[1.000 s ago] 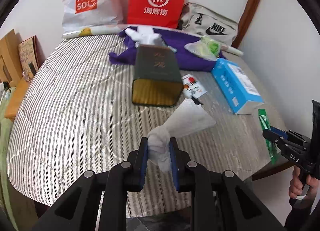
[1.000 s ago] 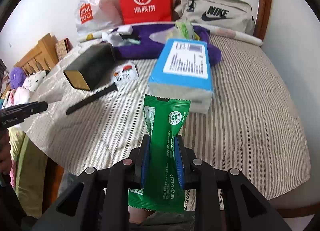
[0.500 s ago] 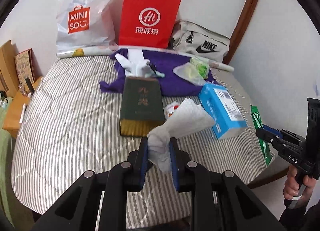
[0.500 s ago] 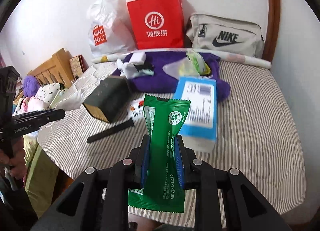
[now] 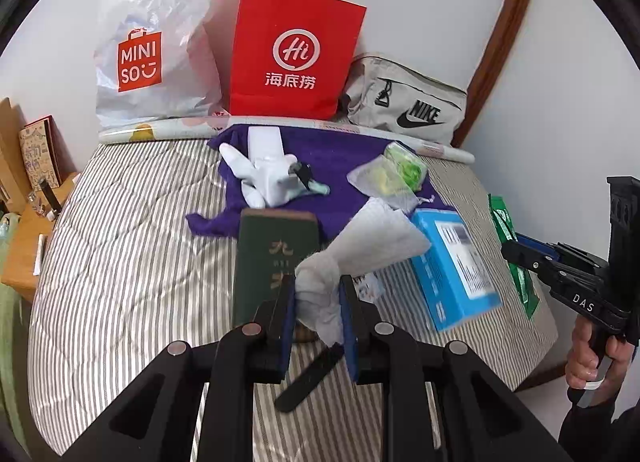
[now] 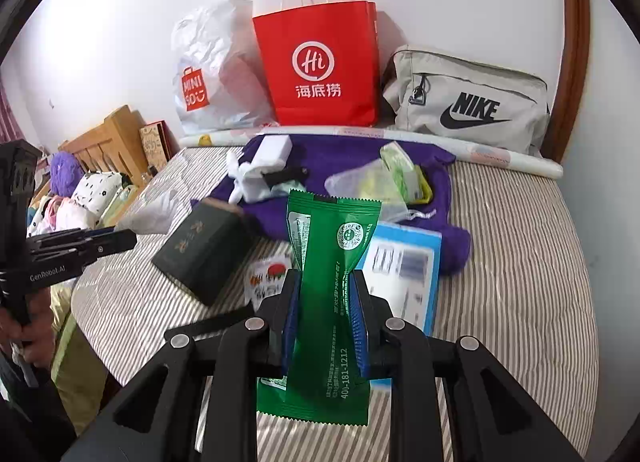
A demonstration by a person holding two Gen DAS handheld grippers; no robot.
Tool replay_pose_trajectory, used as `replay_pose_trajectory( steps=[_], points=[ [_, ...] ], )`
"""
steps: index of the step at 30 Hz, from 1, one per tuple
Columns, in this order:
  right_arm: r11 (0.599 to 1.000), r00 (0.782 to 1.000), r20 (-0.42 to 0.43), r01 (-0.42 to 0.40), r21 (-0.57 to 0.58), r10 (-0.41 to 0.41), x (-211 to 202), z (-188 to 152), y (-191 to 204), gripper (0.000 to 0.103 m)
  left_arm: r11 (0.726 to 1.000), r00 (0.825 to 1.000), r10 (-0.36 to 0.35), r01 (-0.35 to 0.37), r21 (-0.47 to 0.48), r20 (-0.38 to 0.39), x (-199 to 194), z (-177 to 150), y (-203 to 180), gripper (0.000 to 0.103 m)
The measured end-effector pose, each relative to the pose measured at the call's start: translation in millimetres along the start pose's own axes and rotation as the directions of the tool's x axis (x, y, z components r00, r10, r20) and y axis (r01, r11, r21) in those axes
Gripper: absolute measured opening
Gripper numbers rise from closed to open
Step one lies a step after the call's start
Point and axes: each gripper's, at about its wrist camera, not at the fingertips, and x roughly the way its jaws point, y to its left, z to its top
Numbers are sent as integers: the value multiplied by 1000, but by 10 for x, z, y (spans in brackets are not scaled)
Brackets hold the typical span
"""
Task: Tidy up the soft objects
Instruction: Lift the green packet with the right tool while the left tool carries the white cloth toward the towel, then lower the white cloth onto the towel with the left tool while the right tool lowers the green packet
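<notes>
Left wrist view has my left gripper (image 5: 318, 302) angled down over the striped bed (image 5: 132, 262), its blue pads pinched tight on the bunched end of a white tissue (image 5: 360, 246) that fans out above a dark green box (image 5: 274, 258). At the right edge a hand (image 5: 592, 354) grips the handle of my right gripper (image 5: 520, 254), marked "DAS", and that one is clamped on a green packet (image 6: 332, 282).

Right wrist view shows the packet upright between the pads, squeezed narrow at its middle, with "400-181-1212" printed low on it. Across the bed my left gripper's side reads "GenRobot.AI".

Against the wall stand a white plastic bag (image 5: 156, 49) printed "MINISO", a red paper bag (image 5: 294, 57) with a "Hi" logo and Chinese characters, and a beige bag (image 5: 404, 101) marked "NIKE"; I cannot see inside any of them. A blue box (image 5: 452, 262) lies beside the green one, its label too blurred to read. On a purple cloth (image 5: 340, 157) rest some white items (image 5: 264, 173) and a clear pouch (image 5: 384, 177) holding yellow and green things.
</notes>
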Motion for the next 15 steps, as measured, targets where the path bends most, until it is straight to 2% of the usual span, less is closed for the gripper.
replay_pose_trajectory(
  steps=[15],
  points=[
    [1000,1000,25,1,17,-2,392,688,-217,24,1000,999,-14,15,19,-31,503,667,-25,20]
  ],
)
